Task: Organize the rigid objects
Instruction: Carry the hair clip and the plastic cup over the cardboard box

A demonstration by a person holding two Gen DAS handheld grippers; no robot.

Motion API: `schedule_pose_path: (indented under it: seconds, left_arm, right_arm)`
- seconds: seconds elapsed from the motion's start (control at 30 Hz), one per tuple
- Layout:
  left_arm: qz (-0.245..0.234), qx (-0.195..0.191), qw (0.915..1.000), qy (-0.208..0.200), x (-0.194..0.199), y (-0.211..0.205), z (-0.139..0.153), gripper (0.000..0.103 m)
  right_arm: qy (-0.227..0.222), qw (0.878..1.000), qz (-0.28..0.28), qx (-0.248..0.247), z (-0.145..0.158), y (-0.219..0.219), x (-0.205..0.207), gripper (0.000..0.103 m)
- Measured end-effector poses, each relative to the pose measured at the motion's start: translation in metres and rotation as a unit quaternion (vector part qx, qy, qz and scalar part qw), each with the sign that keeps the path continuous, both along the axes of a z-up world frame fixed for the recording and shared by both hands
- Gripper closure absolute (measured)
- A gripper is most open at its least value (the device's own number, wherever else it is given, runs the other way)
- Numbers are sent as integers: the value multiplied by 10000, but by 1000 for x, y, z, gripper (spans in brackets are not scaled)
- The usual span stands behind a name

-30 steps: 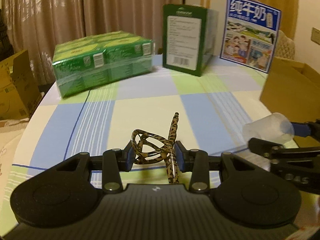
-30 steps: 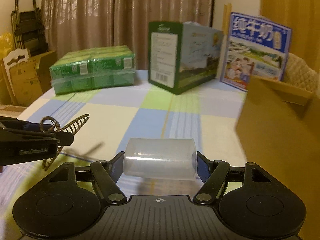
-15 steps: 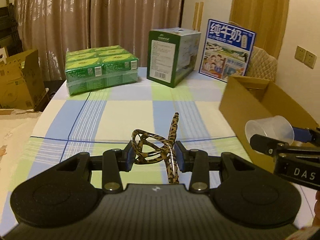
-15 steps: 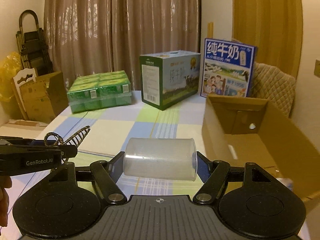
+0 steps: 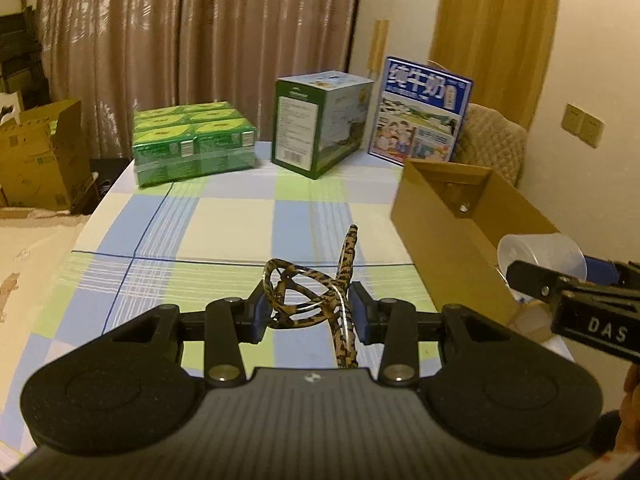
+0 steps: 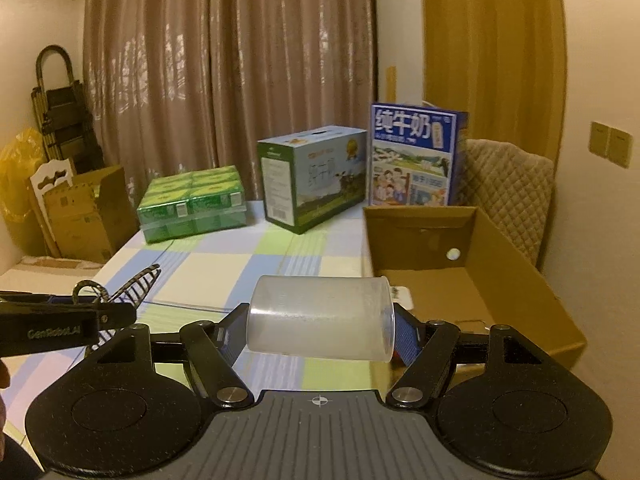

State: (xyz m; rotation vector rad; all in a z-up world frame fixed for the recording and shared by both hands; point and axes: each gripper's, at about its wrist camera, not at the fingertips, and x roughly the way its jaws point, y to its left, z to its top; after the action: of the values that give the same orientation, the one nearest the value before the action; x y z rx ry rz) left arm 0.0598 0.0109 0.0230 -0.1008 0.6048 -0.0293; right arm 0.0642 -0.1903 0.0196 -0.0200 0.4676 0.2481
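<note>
Both my wrist cameras look forward and slightly down over the checked table (image 5: 224, 232), sharing the far cartons and the cardboard box (image 6: 516, 280); each glimpses the other gripper.

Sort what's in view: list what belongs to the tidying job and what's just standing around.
Part of the job:
- leopard-print hair clip, held in the left gripper
- clear plastic cup, held sideways in the right gripper
- open cardboard box on the table

Standing around:
- green shrink-wrapped pack
- green milk carton
- blue milk box
- checked tablecloth
</note>
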Motion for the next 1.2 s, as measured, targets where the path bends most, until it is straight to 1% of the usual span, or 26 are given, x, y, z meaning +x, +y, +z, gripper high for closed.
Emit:
schedule_pose_path:
  seconds: [0.17,0.43,0.57,0.77,0.97,1.2]
  left_arm:
    - [-201,51,9998,-12,-7,-22,5,68]
    - [-680,105,9976,-7,4,-72,9,68]
    - [-961,131,9953,-29,19,-104,11,68]
    - [-1212,124,9926,-12,45,-144,9,68]
    - [-1374,188,9903,71,71,-173,-1,68]
    - [-1452,250,9888,231,96,-190,-19,68]
  right_arm:
    - [21,9998,-190,69,3,-25,-9,34]
    - [-27,9977,-663,138,8,-83,-14,34]
    - [-33,9961,-867,133,11,-116,-4,34]
    - [28,9956,-917,180,13,-154,20,34]
    - [170,9955,-896,268,6,-175,44,34]
    - [347,9947,-903,340,-10,-187,63,34]
